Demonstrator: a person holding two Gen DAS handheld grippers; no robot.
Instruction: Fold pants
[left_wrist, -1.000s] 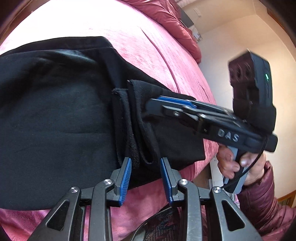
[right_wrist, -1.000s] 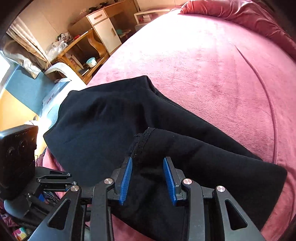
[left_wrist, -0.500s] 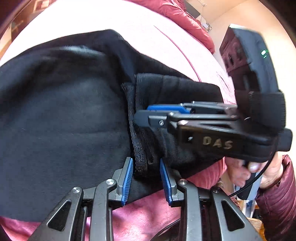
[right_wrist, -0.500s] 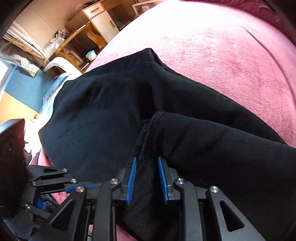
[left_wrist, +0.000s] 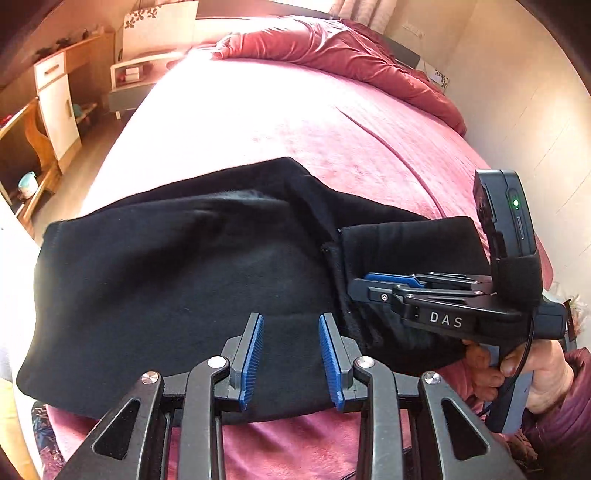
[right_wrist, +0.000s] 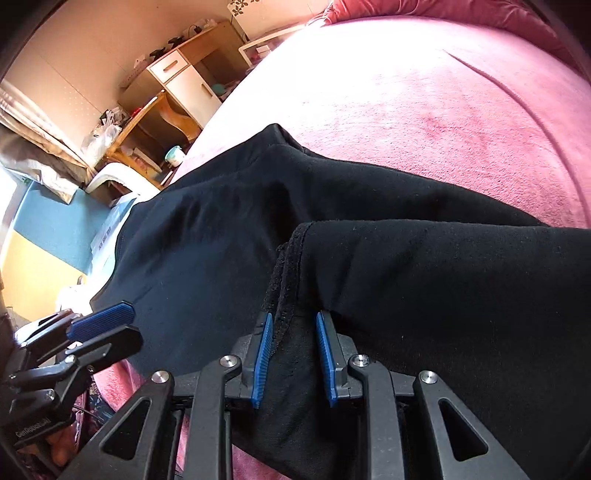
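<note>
Black pants (left_wrist: 177, 280) lie partly folded across the near edge of a pink bed (left_wrist: 295, 122). A leg end (left_wrist: 402, 243) is laid over the wider part. My left gripper (left_wrist: 291, 354) is open and empty, just above the pants' near edge. My right gripper (right_wrist: 293, 354) is open, its blue pads either side of the leg's cuff hem (right_wrist: 284, 280). In the left wrist view the right gripper (left_wrist: 373, 284) comes in from the right over that cuff. In the right wrist view the left gripper (right_wrist: 99, 328) shows at lower left.
A rumpled red duvet (left_wrist: 332, 44) lies at the far end of the bed. A wooden desk with a white cabinet (right_wrist: 184, 81) stands along the left wall. The bed's edge runs just below the pants, near me.
My left gripper has pulled back and to the left from the cuff and opened wider. My right gripper has opened from its narrower setting on the cuff. The pants lie lower in view.
</note>
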